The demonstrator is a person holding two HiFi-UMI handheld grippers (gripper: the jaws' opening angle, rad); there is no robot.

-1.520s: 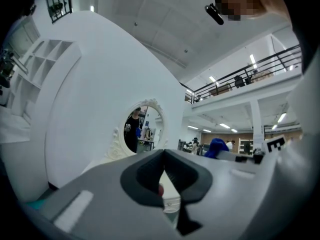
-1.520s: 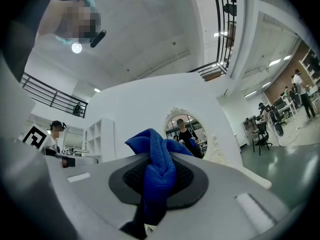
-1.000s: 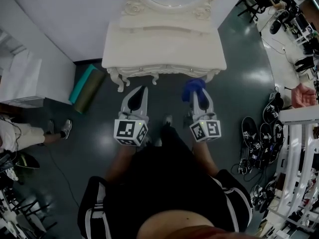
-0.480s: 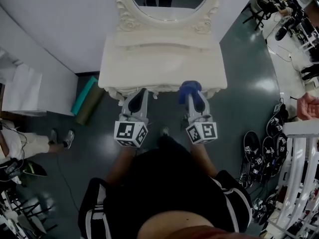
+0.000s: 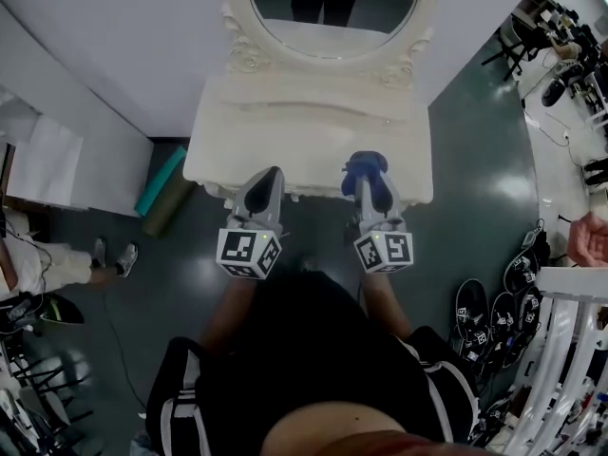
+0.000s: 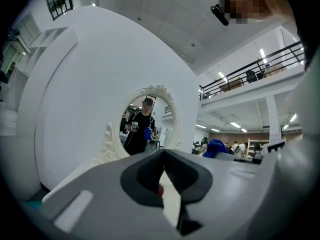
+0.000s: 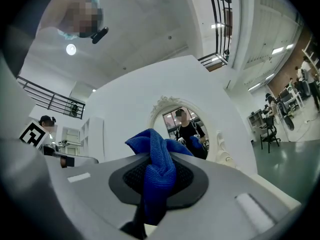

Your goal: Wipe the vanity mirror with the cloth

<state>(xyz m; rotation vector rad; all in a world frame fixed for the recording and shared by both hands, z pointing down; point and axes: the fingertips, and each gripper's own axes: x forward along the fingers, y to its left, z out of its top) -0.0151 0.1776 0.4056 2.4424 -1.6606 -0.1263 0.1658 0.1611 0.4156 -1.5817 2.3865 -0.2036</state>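
The cream vanity table [image 5: 304,126] stands against the white wall, with its oval mirror [image 5: 332,8] in a carved frame above it. The mirror [image 6: 140,129] [image 7: 185,126] reflects a person holding both grippers. My right gripper [image 5: 366,171] [image 7: 159,184] is shut on a bunched blue cloth [image 5: 365,164] [image 7: 157,164] and hovers over the table's front edge, well short of the glass. Beside it on the left, my left gripper [image 5: 267,180] [image 6: 162,156] is shut with nothing in it. The cloth [image 6: 216,146] also shows in the left gripper view.
A rolled green mat [image 5: 163,183] lies on the dark floor left of the vanity, near a white box [image 5: 43,164]. A seated person's legs [image 5: 57,255] are at far left. Shoes [image 5: 484,321] and a white rack [image 5: 560,350] crowd the right side.
Both grippers have moved forward from in front of the vanity to over its front edge. More of the mirror has come into the head view. The cloth stays held.
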